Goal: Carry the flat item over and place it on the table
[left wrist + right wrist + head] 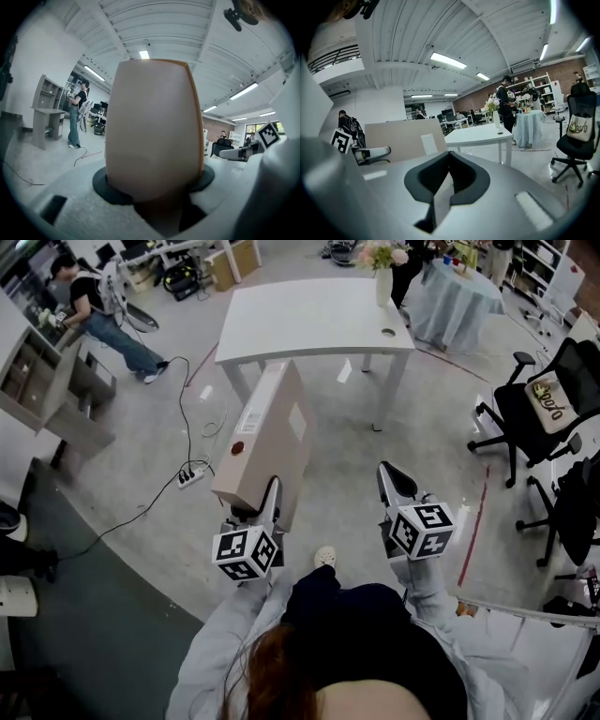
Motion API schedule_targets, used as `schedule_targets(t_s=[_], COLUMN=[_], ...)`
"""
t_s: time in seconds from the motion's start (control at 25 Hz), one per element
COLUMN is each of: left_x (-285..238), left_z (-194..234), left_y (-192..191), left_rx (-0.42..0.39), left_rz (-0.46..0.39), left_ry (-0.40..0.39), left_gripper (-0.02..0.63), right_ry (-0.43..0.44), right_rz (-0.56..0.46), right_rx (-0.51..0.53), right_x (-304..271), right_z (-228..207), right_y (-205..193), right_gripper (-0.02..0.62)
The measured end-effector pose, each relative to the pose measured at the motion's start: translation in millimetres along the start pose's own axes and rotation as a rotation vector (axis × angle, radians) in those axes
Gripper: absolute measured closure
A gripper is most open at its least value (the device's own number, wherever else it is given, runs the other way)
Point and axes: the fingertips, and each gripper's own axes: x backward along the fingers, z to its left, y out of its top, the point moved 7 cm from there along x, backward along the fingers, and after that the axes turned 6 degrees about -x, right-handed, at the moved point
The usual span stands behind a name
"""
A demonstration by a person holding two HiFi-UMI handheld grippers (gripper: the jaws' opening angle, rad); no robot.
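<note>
Nearest to me, the person stands with both arms out in front, a gripper in each hand. The left gripper [263,502] has its fingers [272,495] clamped on the near end of a flat cardboard box [267,432], which fills the gap between them. The right gripper [390,473] is level with it and well apart to the right, its fingers [394,482] pressed together on nothing. The box hangs in the air above the grey floor [328,502], standing on edge rather than lying flat. A narrow side with a sticker and a red dot faces up, and one broad face is turned toward the empty right gripper. Its long axis runs straight away from the left fingers and points at the white worktop [309,320] ahead. That worktop is bare apart from a vase of flowers [382,279] at its far right corner. To my eye the far end of the box has not reached the near edge yet. The left hand alone bears the load, so I would say the box must go further forward along its own length, then roll down onto a broad face. The free right gripper is nearest to steady it. Beyond, a cloth-covered round table [459,296] stands behind the worktop, and office chairs [539,409] line the right side.
</note>
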Motion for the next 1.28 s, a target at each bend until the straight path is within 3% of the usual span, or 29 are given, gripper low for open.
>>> schedule_targets(t_s=[0.48, 0.88, 1.28], left_x=[-79, -156, -298], left_z=[49, 58, 70], left_y=[37, 42, 89], left_rx=[-0.054, -0.058, -0.04], left_rz=[-0.052, -0.039, -0.076], left_ry=[-0.044, -0.028, 0.013], left_gripper=[0.333, 0.333, 0.333], right_ry=[-0.002, 0.114, 0.204], right_rz=[-0.126, -0.083, -0.053], right_rx=[0.127, 0.147, 0.177], right_x=[-80, -158, -286], right_z=[3, -37, -103], right_y=[52, 73, 152], right_gripper=[0.586, 0.586, 0.586])
